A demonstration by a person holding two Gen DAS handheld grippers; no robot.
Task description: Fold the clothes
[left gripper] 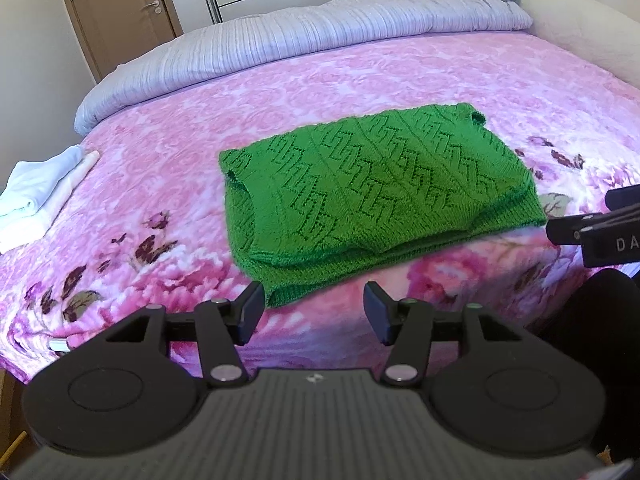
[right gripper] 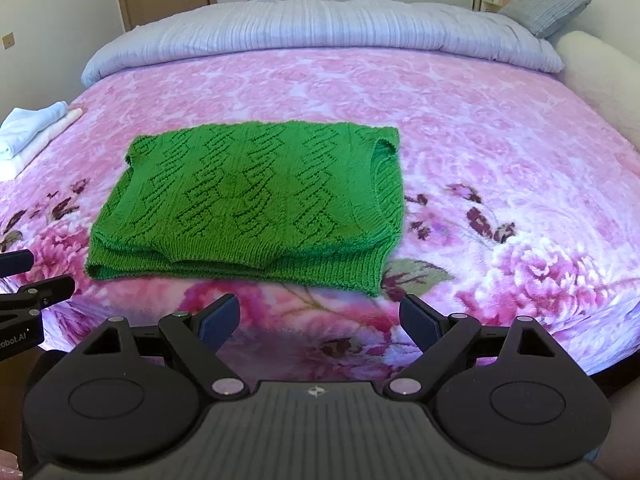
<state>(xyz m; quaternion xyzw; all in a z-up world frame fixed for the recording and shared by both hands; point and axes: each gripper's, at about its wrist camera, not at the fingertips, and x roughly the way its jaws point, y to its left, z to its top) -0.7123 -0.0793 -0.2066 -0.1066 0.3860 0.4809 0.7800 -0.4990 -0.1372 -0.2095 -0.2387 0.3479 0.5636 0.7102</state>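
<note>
A green knitted top (left gripper: 376, 188) lies folded in half on the pink flowered bedspread, its ribbed hem toward me; the right wrist view shows the same top (right gripper: 248, 204). My left gripper (left gripper: 314, 312) hovers open just short of the top's near left corner, nothing between its fingers. My right gripper (right gripper: 320, 322) stands open in front of the hem's right end, also with nothing in it. Each gripper shows at the edge of the other's view: the right gripper (left gripper: 592, 232), the left gripper (right gripper: 28, 292).
Folded white cloths (left gripper: 36, 192) are stacked at the bed's left edge. A rolled grey duvet (left gripper: 304, 36) runs along the far side, with a grey pillow (right gripper: 544, 8) and a cream headboard (right gripper: 600, 76) at right. A door and wardrobe stand beyond.
</note>
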